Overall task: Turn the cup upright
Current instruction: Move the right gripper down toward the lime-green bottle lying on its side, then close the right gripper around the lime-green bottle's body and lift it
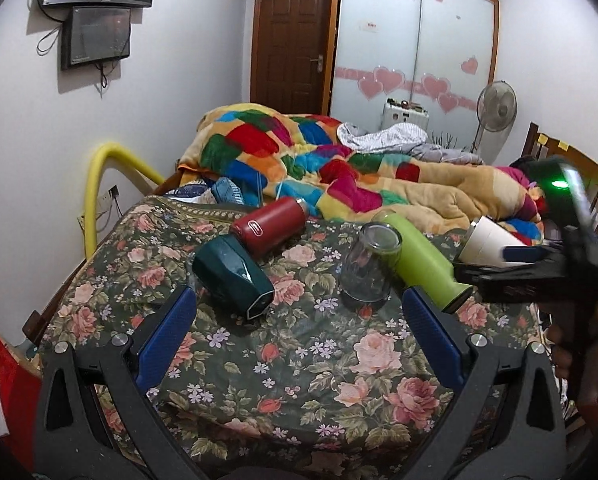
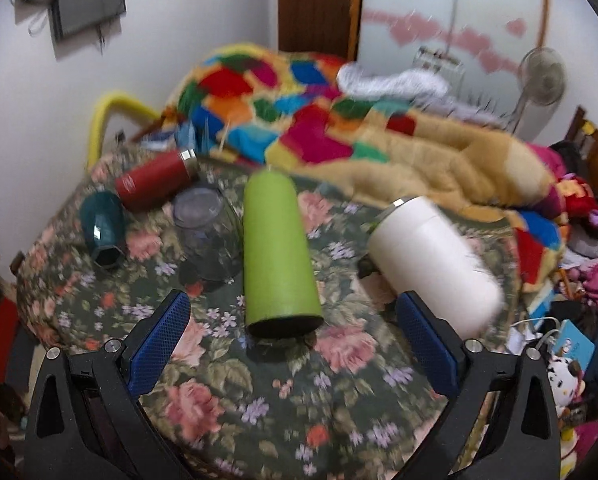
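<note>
While both tongs gape empty, the glass cup (image 1: 369, 268) stands inverted beyond them.

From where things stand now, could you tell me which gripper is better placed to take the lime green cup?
Probably the right gripper: its open fingers straddle the lime green cup, which lies on its side directly ahead. The left gripper, also open, faces the glass instead.

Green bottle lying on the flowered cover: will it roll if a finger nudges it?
Probably. The green bottle is a smooth cylinder on its side, so it may roll toward the glass beside it. The soft cover may slow it.
</note>
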Available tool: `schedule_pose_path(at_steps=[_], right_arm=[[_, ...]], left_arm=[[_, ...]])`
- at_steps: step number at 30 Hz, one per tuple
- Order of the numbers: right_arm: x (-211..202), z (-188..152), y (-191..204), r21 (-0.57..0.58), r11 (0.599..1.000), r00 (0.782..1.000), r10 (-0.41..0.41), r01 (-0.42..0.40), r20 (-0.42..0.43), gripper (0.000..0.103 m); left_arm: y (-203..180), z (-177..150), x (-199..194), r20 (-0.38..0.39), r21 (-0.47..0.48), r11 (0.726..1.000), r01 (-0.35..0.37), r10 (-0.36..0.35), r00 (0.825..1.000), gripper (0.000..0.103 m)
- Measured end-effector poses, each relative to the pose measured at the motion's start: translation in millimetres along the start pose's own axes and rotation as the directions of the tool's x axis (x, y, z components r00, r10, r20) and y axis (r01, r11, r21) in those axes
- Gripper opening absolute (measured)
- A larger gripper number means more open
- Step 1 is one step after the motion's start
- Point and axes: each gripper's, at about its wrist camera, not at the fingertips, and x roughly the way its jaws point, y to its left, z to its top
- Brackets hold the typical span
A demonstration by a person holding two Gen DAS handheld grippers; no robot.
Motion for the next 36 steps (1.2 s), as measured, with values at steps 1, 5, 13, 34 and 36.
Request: schedule_pose_path(at_steps=[1, 5, 13, 34, 36], right_arm=[[12.8, 4.0, -1.1, -0.002, 1.0, 0.999, 0.012, -0.012, -0.031, 0.093], [50.6, 16.1, -3.5, -0.011, 0.998, 0.988, 0.052, -0.055, -0.143, 0.081], [90.3, 29.2, 2.1, -0.069, 0.995, 0.965, 0.05, -0.07, -0.259, 0.067], [82.5, 19.3, -4.4, -0.051, 0.998, 0.959, 0.03, -0.047, -0.282, 0.061], [67.2, 18.2, -5.2, -0.056, 0.997, 0.966, 0.029, -0.045, -0.258, 0.062]], left_arm=[[1.4, 1.2, 2.6, -0.004, 0.001, 1.0, 0.002, -0.002, 1.0, 0.103], [-0.3, 1.1, 13.1, -0.02, 0.006, 1.0, 0.002, -0.002, 1.0, 0.103], [-0.7, -0.9, 25.3, -0.038, 0.001, 1.0, 0.013, -0.013, 0.999, 0.103], [-3.6, 5.3, 0.5, 0.0, -0.004, 1.0, 0.016, -0.016, 1.0, 0.103], [-4.8, 6.1, -5.2, 0.008, -0.008, 1.0, 0.018, -0.018, 1.0, 0.103]])
